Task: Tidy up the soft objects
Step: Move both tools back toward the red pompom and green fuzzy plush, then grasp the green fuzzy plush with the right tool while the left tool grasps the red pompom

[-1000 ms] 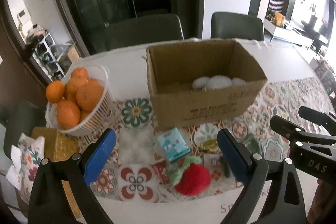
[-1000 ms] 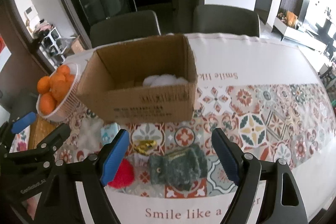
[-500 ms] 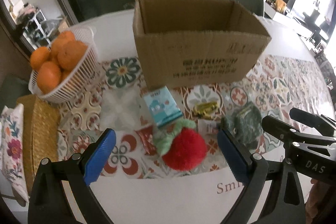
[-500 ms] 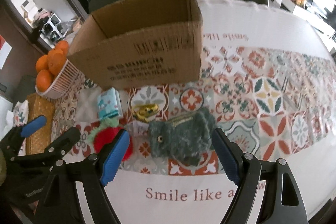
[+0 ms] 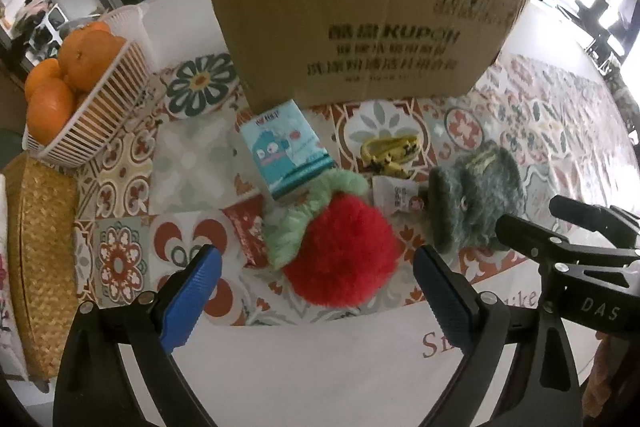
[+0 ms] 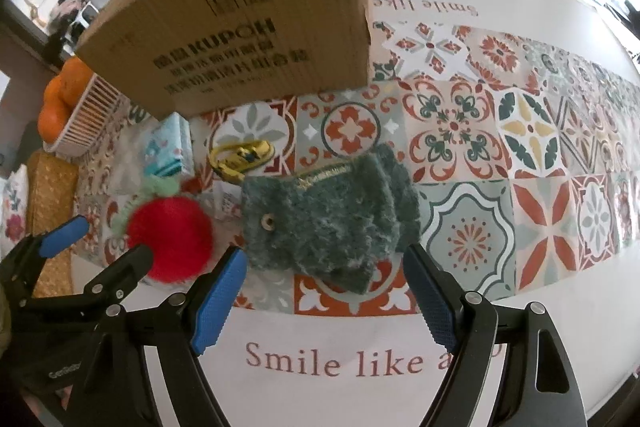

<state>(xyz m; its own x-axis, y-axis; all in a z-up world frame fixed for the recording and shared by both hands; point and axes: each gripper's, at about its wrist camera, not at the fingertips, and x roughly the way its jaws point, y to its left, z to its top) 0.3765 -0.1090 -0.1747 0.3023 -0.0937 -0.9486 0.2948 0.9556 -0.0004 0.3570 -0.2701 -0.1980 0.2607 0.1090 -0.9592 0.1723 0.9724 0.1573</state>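
A red fluffy strawberry plush [image 5: 340, 251] with a green top lies on the patterned tablecloth, straight ahead of my open left gripper [image 5: 316, 291]; it also shows in the right wrist view [image 6: 170, 237]. A dark green fuzzy pouch [image 6: 328, 219] lies beside it, just in front of my open right gripper [image 6: 326, 297]; it shows at the right of the left wrist view [image 5: 476, 199]. An open cardboard box [image 5: 360, 15] stands behind them. Its inside is hidden from here.
A white basket of oranges [image 5: 80, 95] and a woven mat [image 5: 40, 259] sit at the left. A teal tissue pack [image 5: 286, 151], a yellow wrapped item [image 5: 390, 151], a red packet [image 5: 250, 231] and a small label lie between the plush and the box.
Both grippers have come down and forward toward the table. The strawberry plush and the green pouch now sit close in front of the open jaws. The box interior has gone out of sight.
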